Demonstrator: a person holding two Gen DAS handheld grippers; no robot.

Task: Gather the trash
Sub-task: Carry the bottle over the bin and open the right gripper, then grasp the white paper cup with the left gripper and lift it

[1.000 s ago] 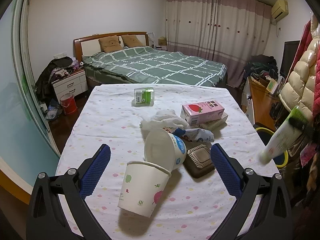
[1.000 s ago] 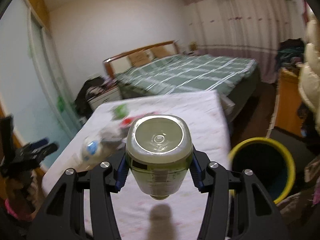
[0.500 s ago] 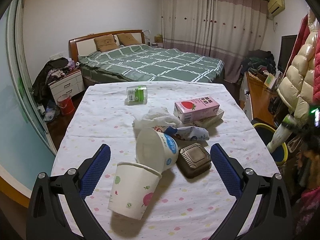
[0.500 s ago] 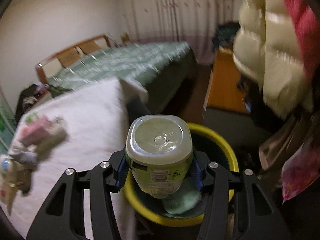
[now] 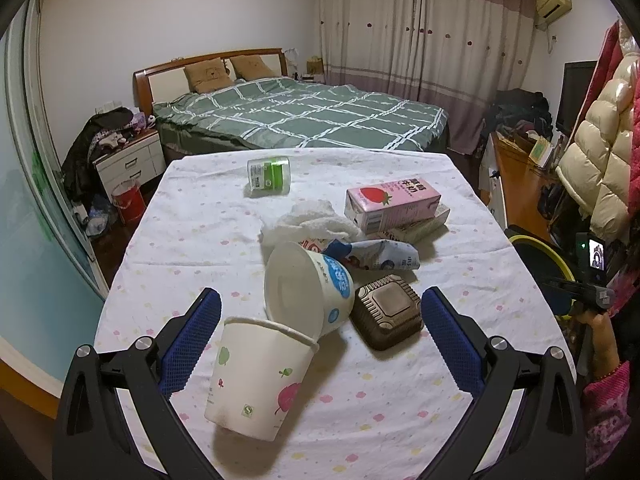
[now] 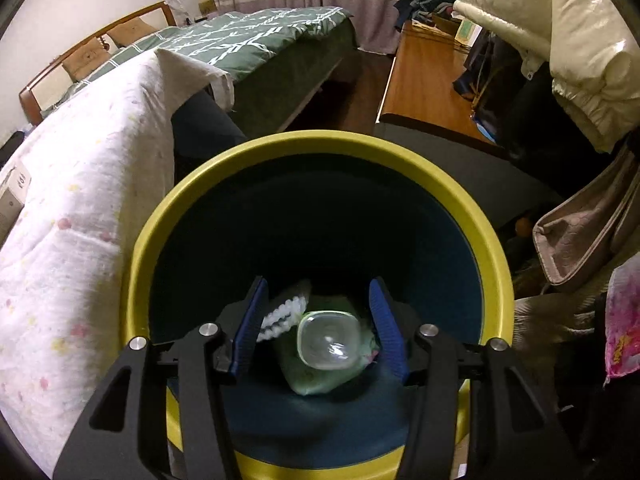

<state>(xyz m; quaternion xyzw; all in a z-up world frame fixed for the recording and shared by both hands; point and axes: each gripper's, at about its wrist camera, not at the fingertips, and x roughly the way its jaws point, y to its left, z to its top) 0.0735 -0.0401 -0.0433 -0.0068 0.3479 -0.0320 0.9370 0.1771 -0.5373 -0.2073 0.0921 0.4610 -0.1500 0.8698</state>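
Observation:
In the right wrist view my right gripper point(image 6: 320, 316) points down into the yellow-rimmed bin point(image 6: 320, 148). The clear bottle point(image 6: 328, 344) sits below, bottom towards me, blurred, apart from both blue pads point(image 6: 250, 328); the gripper is open. Green and white trash lies under the bottle. My left gripper point(image 5: 320, 304) hovers open over the table point(image 5: 192, 240), holding nothing. In front of it lie a paper cup point(image 5: 260, 376), a white tub point(image 5: 308, 288), a brown tray point(image 5: 388, 316), a crumpled wrapper point(image 5: 380, 258), tissue point(image 5: 312, 220), a pink carton point(image 5: 392, 202) and a small jar point(image 5: 269, 174).
The bin point(image 5: 540, 252) stands on the floor off the table's right edge, where a hand point(image 5: 600, 332) holds the other gripper. Hanging jackets point(image 6: 560, 40) and a wooden desk point(image 6: 424, 80) crowd the right side. A bed point(image 5: 304, 120) lies beyond the table.
The right gripper swung from over the table down into the bin and let the bottle go; the bottle now lies lower, clear of the pads. The left gripper barely moved.

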